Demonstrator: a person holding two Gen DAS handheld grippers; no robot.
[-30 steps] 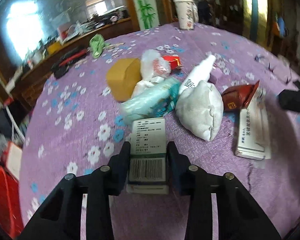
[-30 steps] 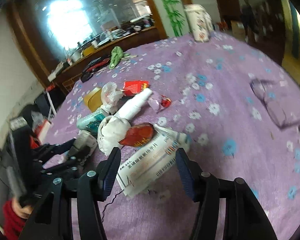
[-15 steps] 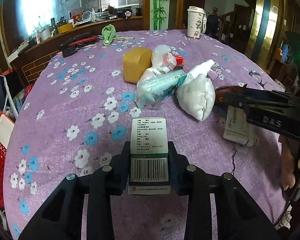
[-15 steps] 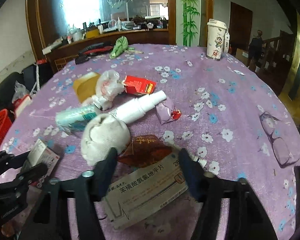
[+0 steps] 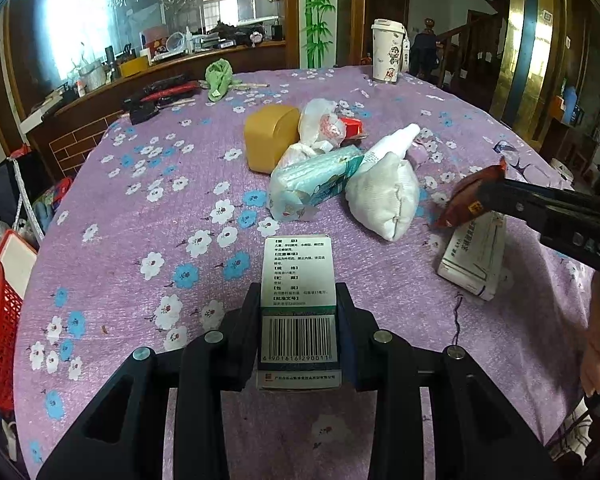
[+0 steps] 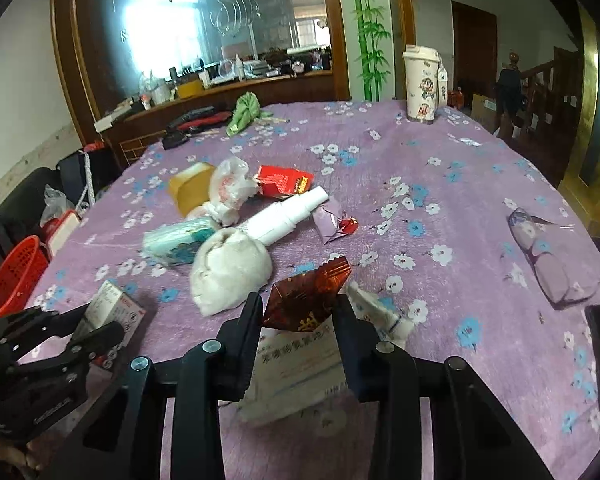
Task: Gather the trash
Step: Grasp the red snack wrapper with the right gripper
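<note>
Collecting is under way, early stage by my estimate. Left hand-held gripper point(image 5: 298, 330) is clamped on the sides of a white-and-green medicine box point(image 5: 298, 280), held clear above the bench point(image 5: 140, 208); not yet binned. Right hand-held gripper point(image 6: 298, 322) has its jaws closing on a dark red foil wrapper point(image 6: 308, 296); the wrapper sits between the pads and looks touched on both sides, so I read this as a grip forming. Under it lies a flat white carton point(image 6: 296, 364), untouched on the bench.

Remaining on the bench, clustered near the middle: white cloth bundle point(image 6: 230, 270), tissue pack point(image 6: 178, 240), white tube point(image 6: 288, 214), crumpled plastic bag point(image 6: 230, 184), red packet point(image 6: 284, 180), yellow box point(image 6: 190, 186), small purple wrapper point(image 6: 334, 222). Red basket point(image 6: 16, 276) stands off the bench edge, likely the drop point; its contents are not visible. Judgement: two items in hand, none confirmed deposited, most litter left.
</note>
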